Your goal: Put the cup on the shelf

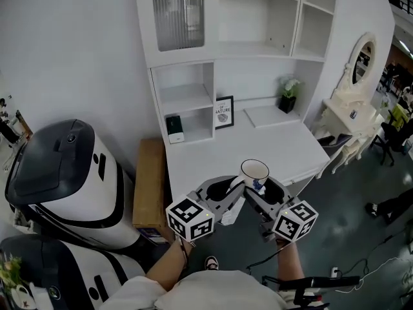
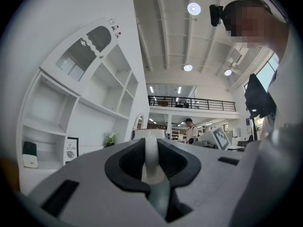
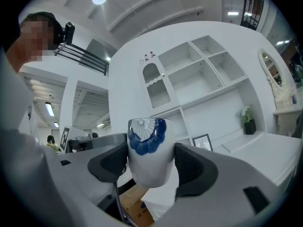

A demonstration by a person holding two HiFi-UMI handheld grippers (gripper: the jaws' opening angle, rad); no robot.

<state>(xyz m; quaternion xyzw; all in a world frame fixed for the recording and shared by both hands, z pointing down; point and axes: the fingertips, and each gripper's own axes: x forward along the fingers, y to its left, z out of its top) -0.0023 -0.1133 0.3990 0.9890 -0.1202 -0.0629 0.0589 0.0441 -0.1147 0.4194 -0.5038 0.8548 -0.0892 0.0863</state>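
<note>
1. The cup [image 1: 254, 171], white with a blue fan pattern on its side, was up in the air and upright, held between both grippers near the front edge of the white desk [image 1: 213, 163]. It was on no shelf yet.
2. The right gripper [image 3: 147, 163] had the cup's body. Its dark pads were pressed against both sides of the cup, set as wide as the cup itself, with the blue pattern facing that gripper's camera.
3. The left gripper [image 2: 150, 168] had the handle [image 2: 150, 155]. Its jaws were closed down narrow on that thin white strip, which ran upright between the pads.
4. In the head view the two grippers met in a V under the cup, left one from the left and right one from the right. Their marker cubes [image 1: 190, 219] sat nearest the person.
5. Behind the desk stood the white shelf unit [image 1: 258, 18], well apart from the cup, with open compartments above and at its left.
6. On the desk level of the unit were a framed picture [image 1: 224, 112] and a potted plant [image 1: 288, 94]. A small dark-and-white box [image 1: 174, 128] sat in the lower left cubby.
7. A wooden cabinet [image 1: 150, 186] stood just beside the desk on the left. Beyond it was a big white-and-black machine [image 1: 64, 173].
8. On the far right stood a white dressing table [image 1: 348, 118] with an oval mirror.
</note>
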